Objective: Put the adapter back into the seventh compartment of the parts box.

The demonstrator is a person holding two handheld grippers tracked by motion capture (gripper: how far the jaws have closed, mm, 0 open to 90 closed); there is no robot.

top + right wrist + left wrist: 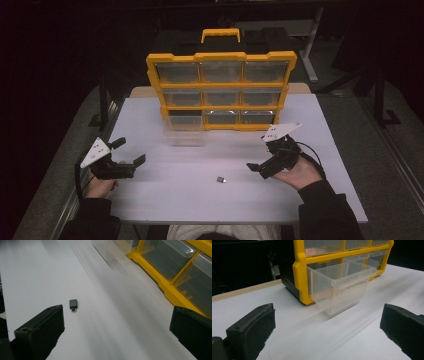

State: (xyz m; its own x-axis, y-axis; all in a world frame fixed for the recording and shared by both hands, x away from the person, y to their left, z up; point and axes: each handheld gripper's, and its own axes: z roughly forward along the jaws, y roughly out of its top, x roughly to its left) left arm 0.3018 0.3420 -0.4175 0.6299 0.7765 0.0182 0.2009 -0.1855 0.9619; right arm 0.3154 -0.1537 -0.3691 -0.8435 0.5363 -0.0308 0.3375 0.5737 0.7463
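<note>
The yellow organiser [221, 90] stands upright at the 12 o'clock edge of the white table [150, 200]. Its bottom-left clear drawer [184, 129] is pulled out toward the person and rests on the table, its rear still at the frame opening; it appears empty. A small dark adapter [221, 179] lies alone on the table near 6 o'clock, well apart from the drawer. The left gripper [131, 152] hovers at 9 o'clock with its jaws spread wide and nothing between them, aimed at the drawer. The right gripper [257, 170] hovers at 3 o'clock, jaws likewise wide apart and empty, aimed across the table with the adapter ahead at its 11 o'clock. Judged step: drawer opened, part not yet picked up. The next move calls for lowering the right gripper over the adapter, aligning the jaws across its narrow sides, and closing close to the table surface, since the part is flat and low. Transfer to the open drawer would follow.
</note>
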